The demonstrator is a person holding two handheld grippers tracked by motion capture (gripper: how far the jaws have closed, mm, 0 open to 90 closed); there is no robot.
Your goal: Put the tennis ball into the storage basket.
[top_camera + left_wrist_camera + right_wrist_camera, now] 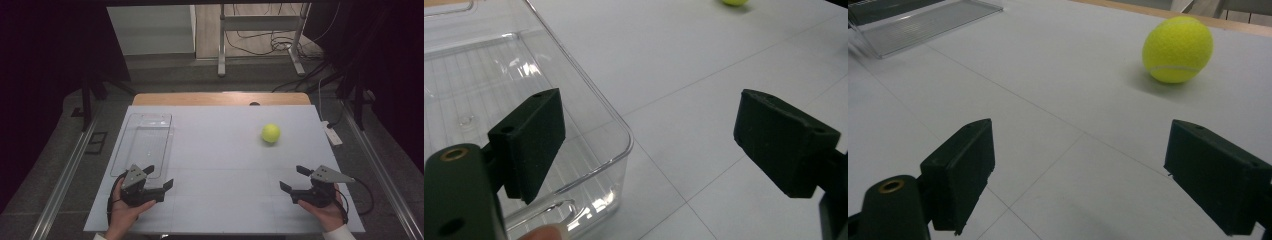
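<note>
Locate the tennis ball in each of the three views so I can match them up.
High view: the tennis ball lies right of centre on the white table, beyond the right gripper.
Left gripper view: at the top edge, right of centre, cut off by the frame.
Right gripper view: upper right, beyond the open jaws.
Shared landmark: the clear plastic tray, at the table's left side.

Table [225, 165] evenly lit, surroundings dark — glare on clear tray [574, 75]
</note>
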